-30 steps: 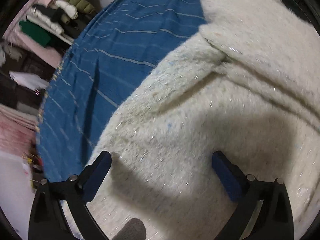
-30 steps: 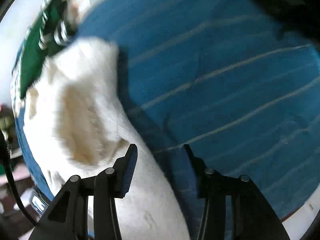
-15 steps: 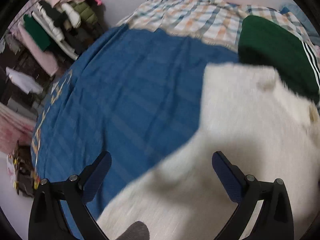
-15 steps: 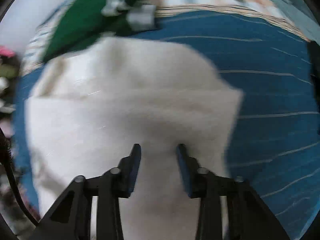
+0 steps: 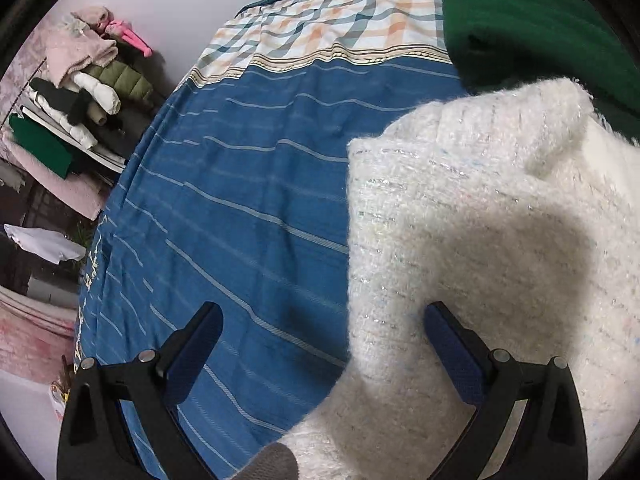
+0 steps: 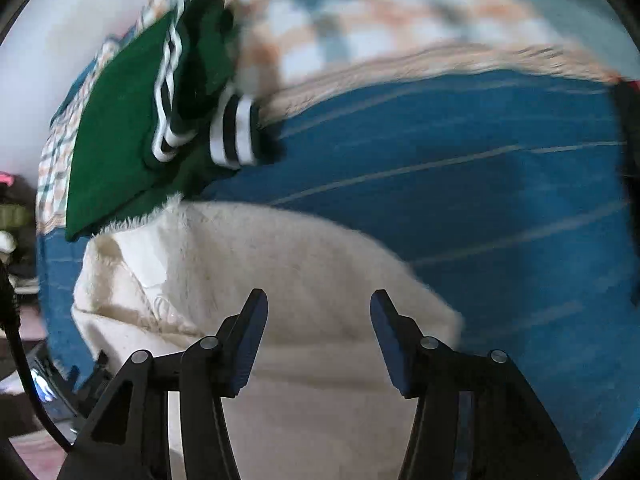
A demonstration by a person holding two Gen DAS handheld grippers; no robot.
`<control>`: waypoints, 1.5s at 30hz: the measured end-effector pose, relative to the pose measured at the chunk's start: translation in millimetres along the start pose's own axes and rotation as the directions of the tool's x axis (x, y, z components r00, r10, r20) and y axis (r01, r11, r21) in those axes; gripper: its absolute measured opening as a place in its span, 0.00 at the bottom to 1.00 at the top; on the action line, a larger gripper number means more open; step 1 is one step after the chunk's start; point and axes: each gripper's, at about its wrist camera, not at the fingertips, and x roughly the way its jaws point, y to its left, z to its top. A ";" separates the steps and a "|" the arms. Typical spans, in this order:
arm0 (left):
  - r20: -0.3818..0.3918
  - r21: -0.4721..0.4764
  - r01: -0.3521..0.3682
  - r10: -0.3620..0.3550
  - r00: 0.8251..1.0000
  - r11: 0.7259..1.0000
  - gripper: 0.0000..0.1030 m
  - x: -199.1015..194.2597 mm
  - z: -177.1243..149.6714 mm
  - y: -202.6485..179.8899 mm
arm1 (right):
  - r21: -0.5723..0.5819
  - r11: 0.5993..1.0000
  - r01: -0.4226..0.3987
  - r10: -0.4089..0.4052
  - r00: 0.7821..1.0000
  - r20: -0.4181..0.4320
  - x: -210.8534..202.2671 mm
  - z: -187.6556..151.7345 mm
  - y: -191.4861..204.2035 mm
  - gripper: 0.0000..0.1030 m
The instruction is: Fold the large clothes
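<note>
Left wrist view: left tool (image 5: 322, 344) spread wide, gripping nothing, right finger over the white fuzzy sweater (image 5: 480, 248), left finger over the blue striped bedspread (image 5: 248, 184). Right tool (image 6: 318, 320) also released, fingers apart above the sweater (image 6: 280, 264), contact unclear. Sweater lies on the bed, its far edge against the green garment (image 6: 120, 132).

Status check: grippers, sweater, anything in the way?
Left gripper and right gripper: jaws open, empty. White sweater folded on bed. Green garment touching its far edge.
</note>
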 end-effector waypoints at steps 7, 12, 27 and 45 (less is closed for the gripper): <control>-0.003 0.004 -0.019 0.019 1.000 1.000 1.00 -2.2 7.9 0.5 | -0.038 0.985 0.170 -0.169 0.985 0.041 25.5 -1.1 23.9 0.20; -0.024 -0.013 0.027 -0.027 0.999 1.000 1.00 1.7 9.0 5.2 | 0.103 0.980 0.169 -0.187 0.963 0.196 -8.7 2.9 0.6 0.18; -0.010 0.000 0.010 -0.010 1.000 1.000 1.00 -0.8 32.9 8.4 | -0.022 0.997 0.072 -0.069 0.993 0.098 -95.5 -87.4 13.0 0.52; -0.088 0.016 0.028 -0.026 0.996 0.999 1.00 6.3 2.2 8.5 | -0.001 0.967 0.253 -0.253 0.967 0.025 -50.3 -88.3 -25.9 0.34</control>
